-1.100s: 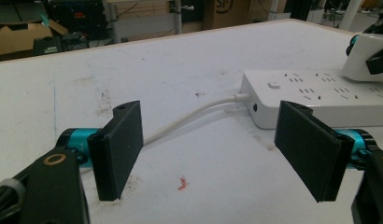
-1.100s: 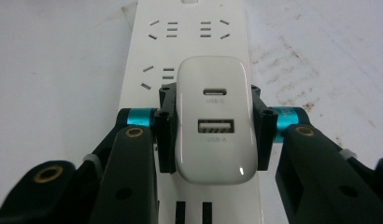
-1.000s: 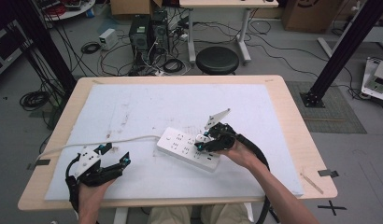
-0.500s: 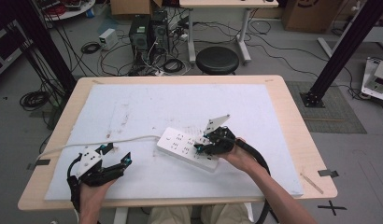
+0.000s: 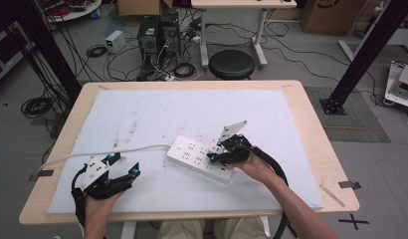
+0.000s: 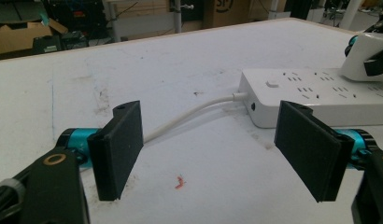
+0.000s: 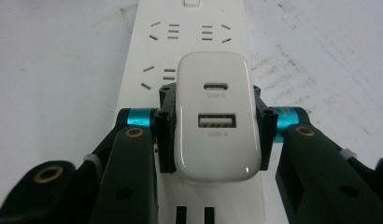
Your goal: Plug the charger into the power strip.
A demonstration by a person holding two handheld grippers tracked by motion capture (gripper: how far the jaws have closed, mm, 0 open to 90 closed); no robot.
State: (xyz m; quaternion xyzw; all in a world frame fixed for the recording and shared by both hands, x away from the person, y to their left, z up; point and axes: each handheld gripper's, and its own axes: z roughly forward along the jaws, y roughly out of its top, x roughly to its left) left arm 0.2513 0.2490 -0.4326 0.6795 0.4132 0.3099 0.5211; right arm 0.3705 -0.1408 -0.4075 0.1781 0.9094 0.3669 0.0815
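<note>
Little has changed over the last second: our right gripper (image 7: pixel 210 126) stays clamped on the white USB charger (image 7: pixel 213 123), jaws pressing its two sides, held right over the sockets of the white power strip (image 5: pixel 202 158) near the table's (image 5: pixel 311 144) front middle. Our left gripper (image 6: pixel 217 149) still rests at the front left with its jaws spread and nothing between them, the strip's cable (image 6: pixel 189 119) lying just ahead. We judge the charger is at the socket; whether it is fully seated we cannot tell.
</note>
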